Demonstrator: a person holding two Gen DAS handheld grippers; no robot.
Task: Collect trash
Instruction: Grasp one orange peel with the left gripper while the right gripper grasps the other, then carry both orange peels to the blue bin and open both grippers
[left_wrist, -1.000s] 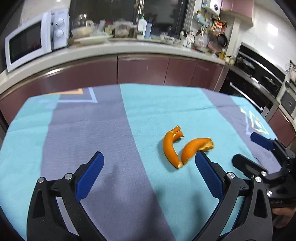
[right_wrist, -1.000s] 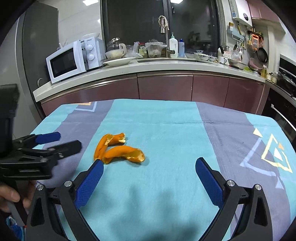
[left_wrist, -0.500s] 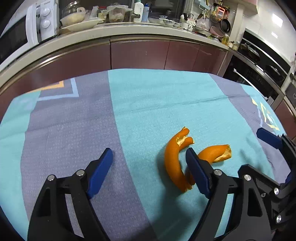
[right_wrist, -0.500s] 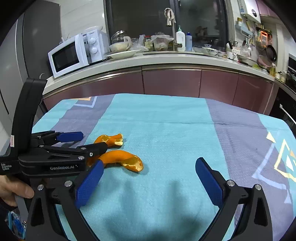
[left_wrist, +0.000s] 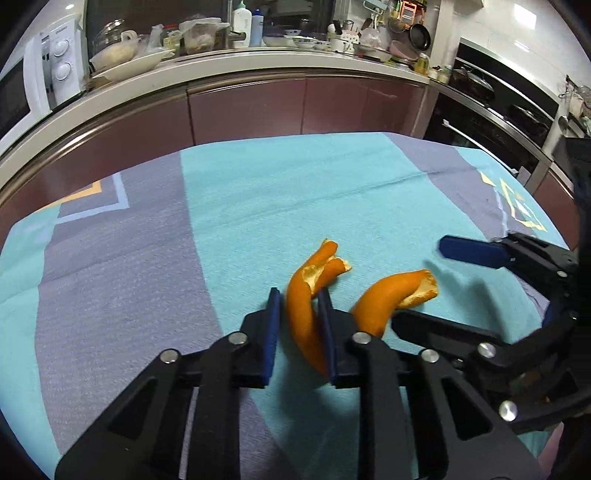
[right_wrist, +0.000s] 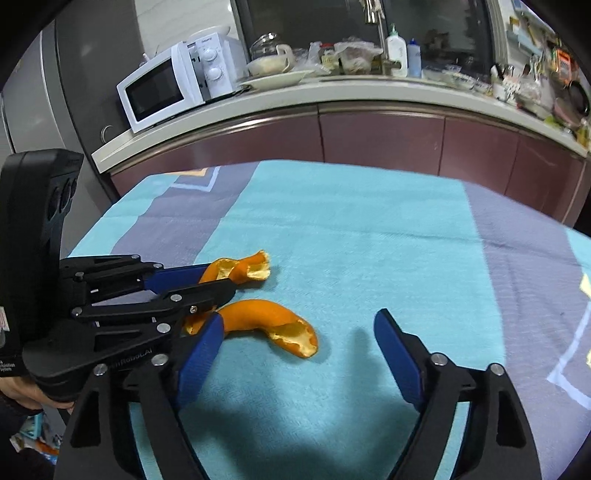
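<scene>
Two curved orange peels lie side by side on the teal and grey tablecloth (left_wrist: 332, 192). My left gripper (left_wrist: 299, 295) has its blue pads against the two sides of the left peel (left_wrist: 301, 325), and its jaws are still closing. The right wrist view shows that same left gripper (right_wrist: 219, 278) clamped on that left peel (right_wrist: 243, 267). My right gripper (right_wrist: 300, 317) straddles the right peel (right_wrist: 266, 315), which lies between its blue pads without touching them. Its jaws stand wide and are closing. From the left wrist, the right gripper (left_wrist: 418, 283) reaches around the right peel (left_wrist: 384, 295).
Behind the table runs a kitchen counter (right_wrist: 332, 96) with a white microwave (right_wrist: 166, 88), a plate and bottles. An oven (left_wrist: 491, 122) stands to the right. A hand (right_wrist: 14, 391) holds the left gripper's handle at the table's left edge.
The left gripper moved forward and down and its jaws closed from wide open onto the left peel. The right gripper came down over the right peel and narrowed a little.
</scene>
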